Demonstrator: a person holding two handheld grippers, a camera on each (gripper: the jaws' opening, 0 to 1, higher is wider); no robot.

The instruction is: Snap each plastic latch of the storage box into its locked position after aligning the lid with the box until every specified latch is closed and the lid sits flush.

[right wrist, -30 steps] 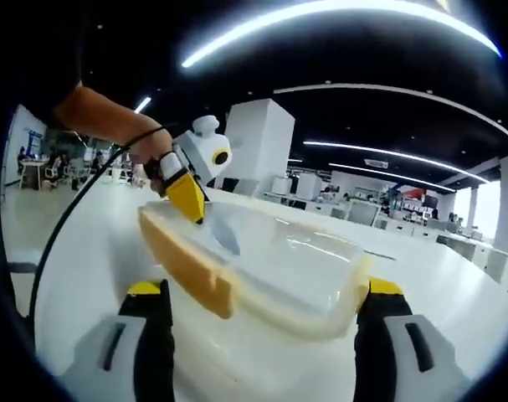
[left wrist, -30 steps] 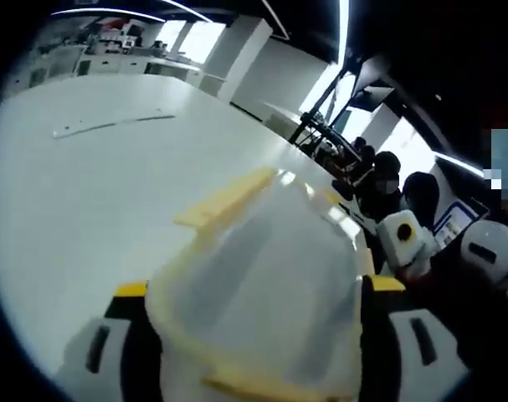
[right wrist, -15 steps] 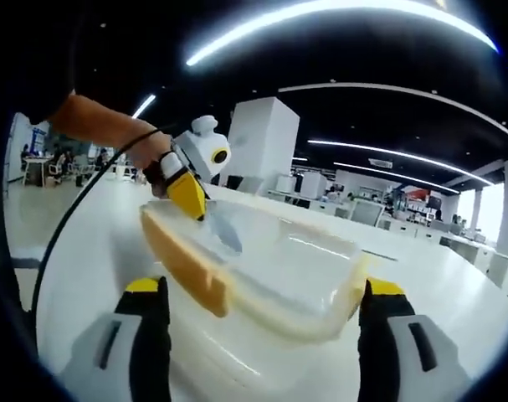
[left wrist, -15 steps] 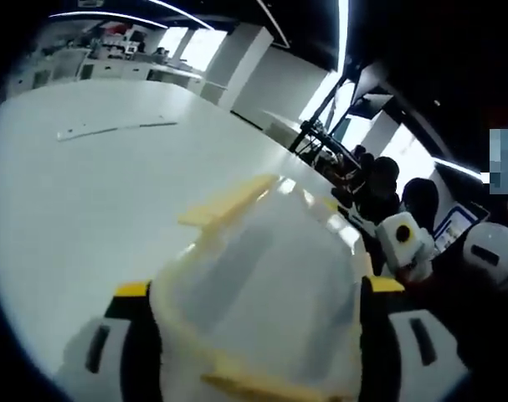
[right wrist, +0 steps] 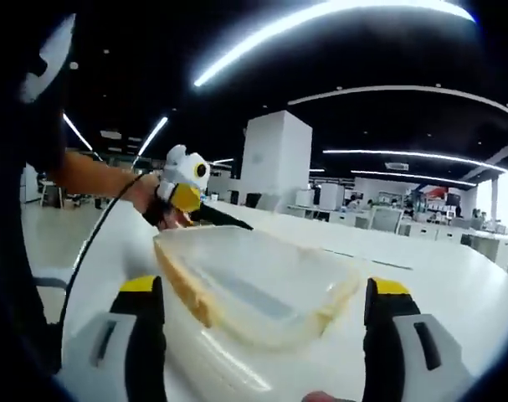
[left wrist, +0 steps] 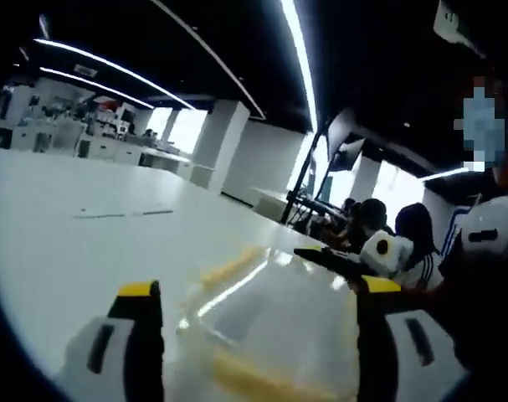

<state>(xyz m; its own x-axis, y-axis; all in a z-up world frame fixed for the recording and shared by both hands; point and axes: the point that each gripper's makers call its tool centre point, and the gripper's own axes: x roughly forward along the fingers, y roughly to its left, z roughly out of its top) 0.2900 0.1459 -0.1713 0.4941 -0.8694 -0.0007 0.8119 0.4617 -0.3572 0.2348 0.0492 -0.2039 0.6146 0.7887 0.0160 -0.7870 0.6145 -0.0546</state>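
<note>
Now the left gripper (left wrist: 252, 289) has its jaws spread wide, one on each side of the box (left wrist: 270, 322), and I cannot tell whether they touch it. In the right gripper view the right gripper (right wrist: 264, 285) is just as wide open, its two yellow-tipped jaws flanking the box (right wrist: 258, 285) with a gap showing on either side, so it grips nothing.

One box sits on the white counter (left wrist: 61, 234), clear plastic with yellow trim. In the right gripper view one yellow latch (right wrist: 187, 289) runs along the box's near-left edge, and a paler yellowish edge shows at the right end. The lid (right wrist: 237, 260) looks to lie on top, though blur hides whether it sits flush. In the left gripper view the box is blurred, with a yellow strip at its far edge and another close to the camera.

Across the box in the right gripper view, the left gripper (right wrist: 185, 201) is held in a hand (right wrist: 145, 194) at the far-left corner of the box. In the left gripper view, the right gripper (left wrist: 354, 266) reaches in from the right over the box's far end.

Two grippers, one box.
</note>
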